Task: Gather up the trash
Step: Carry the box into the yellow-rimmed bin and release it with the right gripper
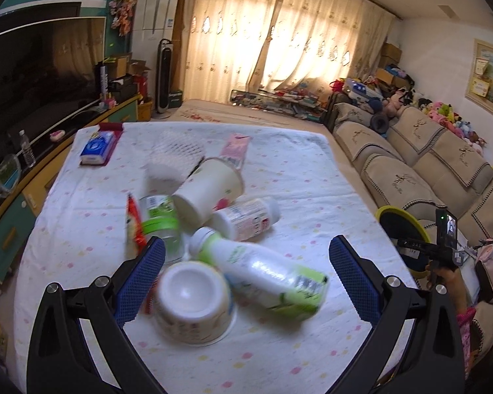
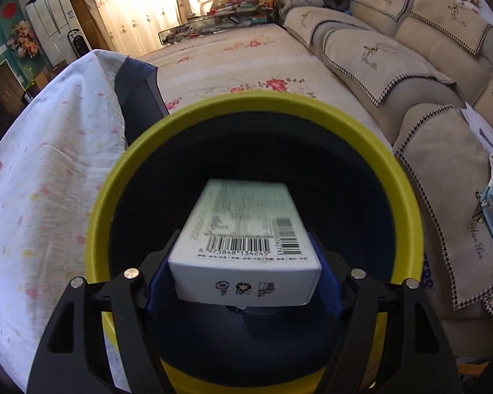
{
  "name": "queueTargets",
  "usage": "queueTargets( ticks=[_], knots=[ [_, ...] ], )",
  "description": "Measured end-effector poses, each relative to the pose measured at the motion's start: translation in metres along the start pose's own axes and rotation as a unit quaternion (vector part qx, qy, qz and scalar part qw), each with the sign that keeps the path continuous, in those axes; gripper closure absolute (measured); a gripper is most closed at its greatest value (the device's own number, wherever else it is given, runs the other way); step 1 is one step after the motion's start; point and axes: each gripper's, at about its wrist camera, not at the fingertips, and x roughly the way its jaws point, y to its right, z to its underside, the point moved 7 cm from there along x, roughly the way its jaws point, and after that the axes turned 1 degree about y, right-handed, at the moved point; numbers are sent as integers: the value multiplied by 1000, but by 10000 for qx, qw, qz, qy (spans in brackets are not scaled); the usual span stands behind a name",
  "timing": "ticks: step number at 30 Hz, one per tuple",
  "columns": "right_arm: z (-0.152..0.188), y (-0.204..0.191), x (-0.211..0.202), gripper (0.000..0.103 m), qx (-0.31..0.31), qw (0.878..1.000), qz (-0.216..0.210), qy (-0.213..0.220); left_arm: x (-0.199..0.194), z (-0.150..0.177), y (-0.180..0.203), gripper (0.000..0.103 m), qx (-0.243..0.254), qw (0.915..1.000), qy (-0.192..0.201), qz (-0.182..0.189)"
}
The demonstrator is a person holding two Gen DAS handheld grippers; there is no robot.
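The left gripper (image 1: 246, 259) hangs with its blue-padded fingers spread wide and holding nothing, above a cluster of trash on the white spotted tablecloth (image 1: 279, 354). Between the fingers lie a white plastic bottle with a green label (image 1: 263, 272), on its side, and just near of it an upturned white paper cup (image 1: 194, 298). Farther off, a tall white paper cup (image 1: 207, 190) lies tipped over, touching a small white bottle with a pink label (image 1: 246, 218). At the left of the pile sit a clear container with a green band (image 1: 159, 220) and a red snack wrapper (image 1: 133, 226). On the far left of the cloth rests a blue tissue packet (image 1: 97, 149), with a pink carton (image 1: 235, 146) at the far middle.

The right gripper (image 2: 246, 262) is clamped on a white rectangular cardboard box with a barcode (image 2: 243, 229), holding it over the open mouth of a round yellow-rimmed bin with a dark inside (image 2: 407, 197). The bin stands just right of the table, between it and the beige sofa (image 2: 410, 65).
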Motion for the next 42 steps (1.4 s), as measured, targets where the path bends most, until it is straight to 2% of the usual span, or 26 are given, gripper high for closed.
queueTargets(
  ticks=[1,9,14,18,20,24,27,30,33,36,42],
  knots=[
    [0,0,-1,24,13,10000,14,31,1,3,-6,5,-15,10000,-54,-38],
    [2,-10,-33,23,-9,9994,-118,337,17,29,-22,5,125,9988,-402,-250],
    [3,-20,-56,23,-105,9984,-261,495,27,45,-22,5,267,9975,-634,-144],
    [2,-29,-69,23,-181,9976,-303,590,24,51,-19,7,348,9974,-625,-79],
    [2,-33,-73,23,-221,9974,-323,611,21,52,-19,11,390,9974,-595,-90],
    [3,-41,-79,23,-308,9967,-378,647,11,52,-15,14,493,9975,-497,108],
    [4,-48,-81,23,-349,9964,-421,653,9,46,-21,14,546,9976,-413,-94],
    [5,-54,-80,23,-393,9962,-458,631,13,38,-35,14,314,9981,-420,-323],
    [6,-57,-77,23,-425,9963,-479,577,20,31,-49,21,-22,9978,-478,-449],
    [8,-62,-74,23,-467,9963,-497,521,32,27,-58,28,-55,9962,-581,-650],
    [11,-70,-74,23,-533,9959,-529,504,47,29,-70,40,-249,9938,-799,-735]
  ],
)
